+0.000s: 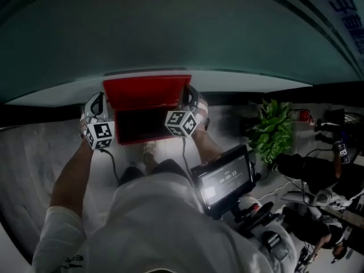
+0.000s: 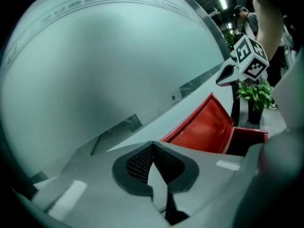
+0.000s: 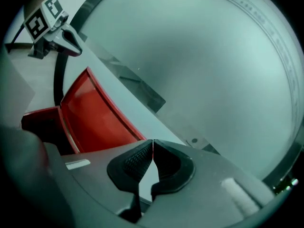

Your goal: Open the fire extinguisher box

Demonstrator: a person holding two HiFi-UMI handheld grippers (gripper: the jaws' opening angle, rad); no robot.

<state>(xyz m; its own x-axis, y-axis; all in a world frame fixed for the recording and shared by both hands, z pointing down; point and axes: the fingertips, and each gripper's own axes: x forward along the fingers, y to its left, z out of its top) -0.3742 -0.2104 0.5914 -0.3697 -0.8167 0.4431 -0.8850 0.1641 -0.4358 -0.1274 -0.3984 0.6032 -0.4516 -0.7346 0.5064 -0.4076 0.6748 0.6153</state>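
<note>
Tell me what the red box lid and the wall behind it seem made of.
Red lid: likely painted sheet metal, smooth, semi-gloss, with a thin raised rim. Wall: looks like frosted glass or plastic, pale, evenly hazy, matte.

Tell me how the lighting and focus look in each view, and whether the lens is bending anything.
Head view: dim overall, with the monitor screen the brightest spot and the red lid clearly readable. Left gripper view: heavy fisheye bulges the pale wall; the foreground is soft. Right gripper view: same bulge, black corners, no harsh glare.
</note>
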